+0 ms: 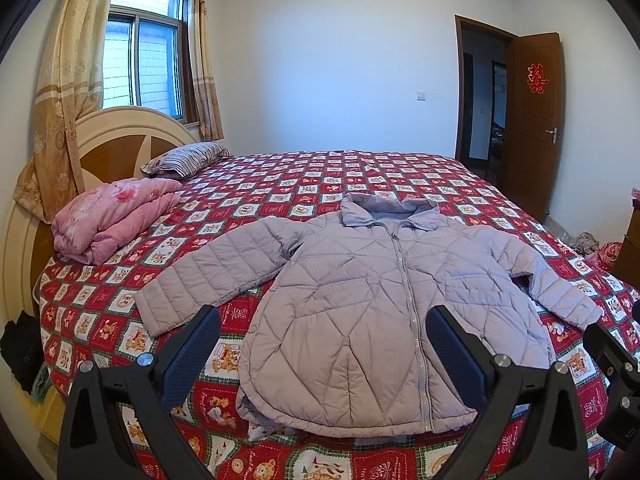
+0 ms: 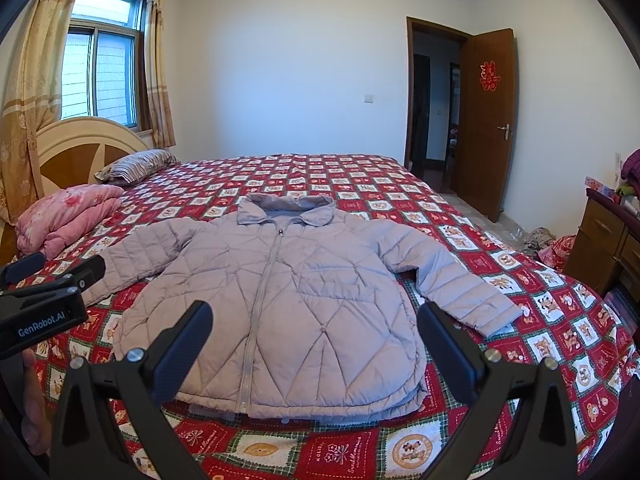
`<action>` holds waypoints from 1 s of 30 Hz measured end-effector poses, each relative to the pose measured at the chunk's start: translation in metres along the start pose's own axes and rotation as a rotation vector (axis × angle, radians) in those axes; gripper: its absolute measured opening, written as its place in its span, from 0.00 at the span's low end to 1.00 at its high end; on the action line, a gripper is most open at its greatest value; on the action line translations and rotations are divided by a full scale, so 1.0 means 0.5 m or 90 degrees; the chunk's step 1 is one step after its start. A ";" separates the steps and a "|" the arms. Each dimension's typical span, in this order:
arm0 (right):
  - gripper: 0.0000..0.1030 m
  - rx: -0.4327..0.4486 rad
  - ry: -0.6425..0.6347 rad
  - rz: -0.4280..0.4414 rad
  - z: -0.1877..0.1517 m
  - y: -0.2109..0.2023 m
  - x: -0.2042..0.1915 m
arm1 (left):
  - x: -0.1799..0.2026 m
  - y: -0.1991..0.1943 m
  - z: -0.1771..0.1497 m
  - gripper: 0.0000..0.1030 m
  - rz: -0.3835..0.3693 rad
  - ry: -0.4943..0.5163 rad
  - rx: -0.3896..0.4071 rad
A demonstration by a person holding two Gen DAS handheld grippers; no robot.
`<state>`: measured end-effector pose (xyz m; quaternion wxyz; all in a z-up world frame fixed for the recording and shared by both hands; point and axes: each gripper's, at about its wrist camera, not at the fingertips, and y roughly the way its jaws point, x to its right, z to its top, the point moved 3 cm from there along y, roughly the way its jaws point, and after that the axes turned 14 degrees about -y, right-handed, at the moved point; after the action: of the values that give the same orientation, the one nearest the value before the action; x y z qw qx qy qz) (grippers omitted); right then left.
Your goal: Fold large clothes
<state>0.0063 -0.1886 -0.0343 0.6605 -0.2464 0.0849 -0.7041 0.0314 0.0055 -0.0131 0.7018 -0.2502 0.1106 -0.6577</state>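
Note:
A lilac quilted jacket (image 1: 360,300) (image 2: 288,304) lies flat and zipped on the bed, collar away from me, both sleeves spread out to the sides. My left gripper (image 1: 324,344) hovers open above its hem, holding nothing. My right gripper (image 2: 316,336) also stands open over the lower hem, empty. In the left wrist view the right gripper's body (image 1: 616,364) shows at the right edge. In the right wrist view the left gripper's body (image 2: 44,304) shows at the left edge.
The bed carries a red checked bear-print quilt (image 1: 328,176) (image 2: 520,344). A folded pink blanket (image 1: 112,216) and a striped pillow (image 1: 188,158) lie by the headboard (image 1: 116,136). A wooden dresser (image 2: 608,236) stands at the right, with an open door (image 2: 486,120) beyond.

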 end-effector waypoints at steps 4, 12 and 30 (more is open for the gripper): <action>1.00 -0.001 -0.001 0.000 -0.001 0.000 0.000 | 0.000 0.000 0.000 0.99 0.000 0.000 -0.001; 1.00 -0.002 0.000 0.001 -0.003 0.001 -0.002 | -0.001 0.001 -0.002 0.99 0.000 -0.001 -0.003; 1.00 -0.059 0.047 -0.001 -0.075 0.115 0.077 | -0.011 0.120 -0.010 0.99 0.027 0.019 -0.011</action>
<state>0.0402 -0.2401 -0.0831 0.6443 -0.2503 0.1417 -0.7086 0.0805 0.0105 -0.0480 0.7116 -0.2440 0.1316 -0.6456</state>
